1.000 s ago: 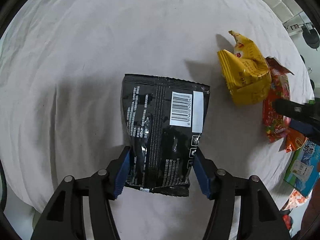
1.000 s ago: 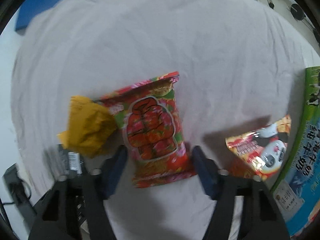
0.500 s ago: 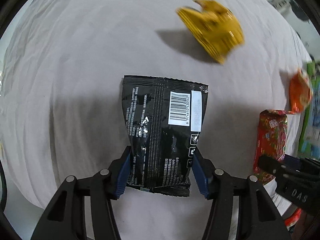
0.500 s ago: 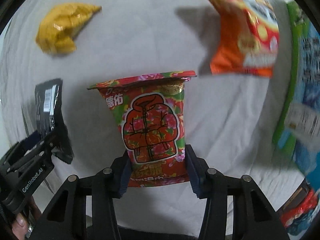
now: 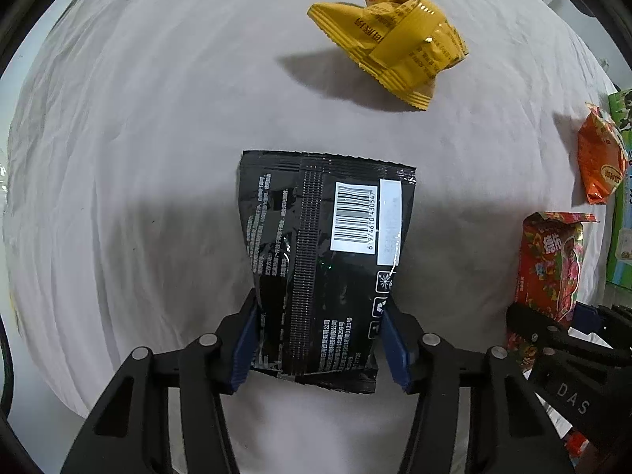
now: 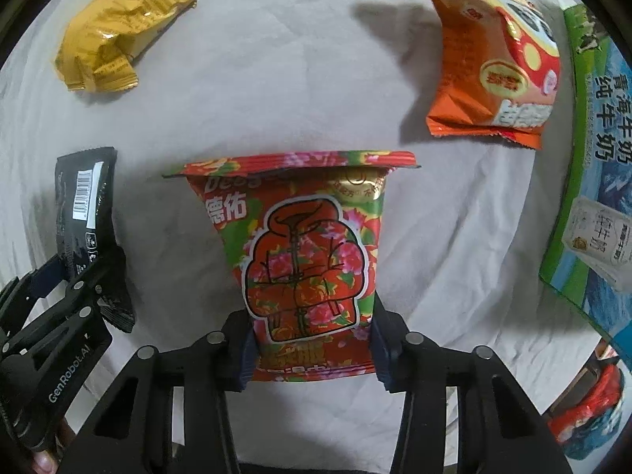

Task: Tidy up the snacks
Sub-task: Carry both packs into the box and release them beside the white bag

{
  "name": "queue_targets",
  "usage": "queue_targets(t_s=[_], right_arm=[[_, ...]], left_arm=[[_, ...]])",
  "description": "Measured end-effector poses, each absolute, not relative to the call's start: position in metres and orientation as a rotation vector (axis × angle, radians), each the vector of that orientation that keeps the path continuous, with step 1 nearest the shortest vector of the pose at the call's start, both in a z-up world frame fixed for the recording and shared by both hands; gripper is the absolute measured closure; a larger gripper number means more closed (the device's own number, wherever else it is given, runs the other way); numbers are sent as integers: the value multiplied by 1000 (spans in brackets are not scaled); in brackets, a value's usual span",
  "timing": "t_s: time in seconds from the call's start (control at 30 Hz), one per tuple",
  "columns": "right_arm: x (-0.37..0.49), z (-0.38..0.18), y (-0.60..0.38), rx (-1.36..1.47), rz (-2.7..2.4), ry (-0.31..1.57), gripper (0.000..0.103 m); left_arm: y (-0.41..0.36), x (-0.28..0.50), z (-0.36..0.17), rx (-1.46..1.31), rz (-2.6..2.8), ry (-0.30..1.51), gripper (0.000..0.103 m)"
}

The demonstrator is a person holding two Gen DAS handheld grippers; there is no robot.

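My left gripper (image 5: 319,339) is shut on the lower part of a black snack packet (image 5: 324,252) with a white barcode, held above the white cloth (image 5: 138,138). A red flowered snack bag (image 6: 312,260) hangs lifted off the cloth, with my right gripper (image 6: 312,349) shut on its bottom. The left wrist view shows that red bag (image 5: 551,264) at the right edge, and the right wrist view shows the black packet (image 6: 85,213) at the left. A crumpled yellow packet (image 5: 395,35) lies on the cloth beyond both, also visible as a yellow packet (image 6: 114,35) at upper left.
An orange snack bag (image 6: 493,63) lies at the upper right, beside a green and blue milk carton box (image 6: 592,166). That orange bag (image 5: 600,158) also shows at the right edge of the left wrist view. More red packaging (image 6: 584,422) sits at the lower right.
My right gripper has shut on the red flowered bag and lifted it off the cloth. The left gripper, holding the black packet throughout, has drawn back from the yellow packet.
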State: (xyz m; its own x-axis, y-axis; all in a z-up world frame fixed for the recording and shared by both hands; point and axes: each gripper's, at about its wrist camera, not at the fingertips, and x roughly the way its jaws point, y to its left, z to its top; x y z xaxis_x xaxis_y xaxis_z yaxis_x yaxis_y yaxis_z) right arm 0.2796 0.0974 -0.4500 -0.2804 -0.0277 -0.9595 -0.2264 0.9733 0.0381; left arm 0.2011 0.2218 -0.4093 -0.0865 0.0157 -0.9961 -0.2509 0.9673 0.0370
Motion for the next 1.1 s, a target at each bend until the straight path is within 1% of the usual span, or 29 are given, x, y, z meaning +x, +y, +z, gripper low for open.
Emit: queue_targets(t_s=[0.1,0.17,0.33,0.53,0.7,0.9,1.1], right_arm=[[273,-432,100,-160,207,1823,56],[270,-418,103,-147,223,1797,56],[260,-359,90,-100,277,1702,56],[249,-280,55,-43,305,1571,56],[241,-226,7,-2,299,1485,56],[233,-190,-57,58,273,1419,56],[235,-184,-132,136,227,1381,56]], left_arm=[[209,213,-401,-191,214,1621,51],[205,211,-384,-206,208,1591,51],[198,208,-330,-231,160,1495,51],[168,205,-252,-237,81,1354,51],[136,213,-212,-229,10,1282,51],[98,218,-180,-231,-78,1238,51],[36,236,-161,-232,-186,1237,51]])
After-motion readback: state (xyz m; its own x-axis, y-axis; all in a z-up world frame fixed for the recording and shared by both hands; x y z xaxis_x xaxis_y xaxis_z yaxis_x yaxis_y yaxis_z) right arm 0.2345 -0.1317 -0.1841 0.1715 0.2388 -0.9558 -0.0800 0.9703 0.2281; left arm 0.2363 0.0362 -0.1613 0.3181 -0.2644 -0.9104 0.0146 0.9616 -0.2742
